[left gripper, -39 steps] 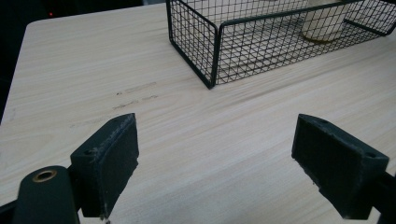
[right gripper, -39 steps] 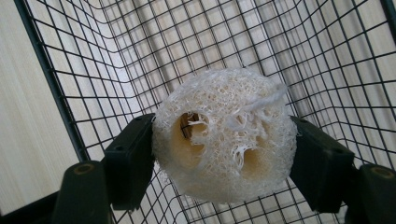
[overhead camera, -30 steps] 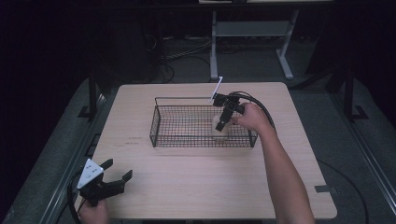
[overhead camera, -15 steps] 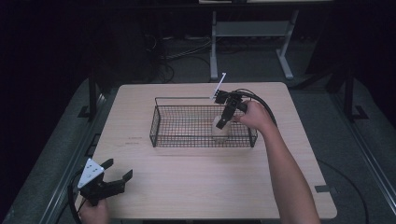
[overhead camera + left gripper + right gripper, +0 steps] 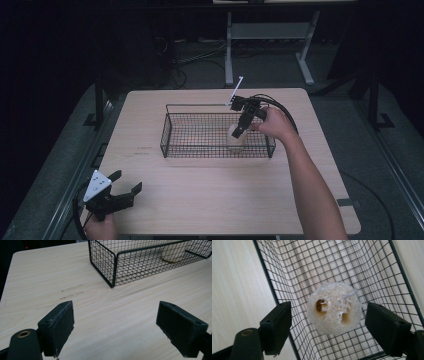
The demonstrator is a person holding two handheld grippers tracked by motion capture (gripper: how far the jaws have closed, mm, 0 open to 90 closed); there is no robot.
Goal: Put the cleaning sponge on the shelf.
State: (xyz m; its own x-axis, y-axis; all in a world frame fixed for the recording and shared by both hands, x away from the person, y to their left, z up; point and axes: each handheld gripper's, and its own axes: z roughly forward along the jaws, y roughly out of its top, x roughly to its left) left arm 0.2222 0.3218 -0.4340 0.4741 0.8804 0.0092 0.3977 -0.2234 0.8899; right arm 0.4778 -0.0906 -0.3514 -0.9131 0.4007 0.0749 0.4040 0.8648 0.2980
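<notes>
While standing in the basket (image 5: 200,131), the loofah (image 5: 334,308) is sitting between the right gripper (image 5: 328,326)'s spread fingers, which have just been closing. At 7 o'clock, the left gripper (image 5: 115,327) is hovering over the surface (image 5: 210,190), fingers spread.

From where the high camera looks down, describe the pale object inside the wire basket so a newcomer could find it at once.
Start at the wooden table and find the black wire basket in its middle. At the basket's right end, under the right gripper, stands a loofah piece. It is pale, spongy and fibrous, with holes through its top, and nothing else lies in the basket.
</notes>
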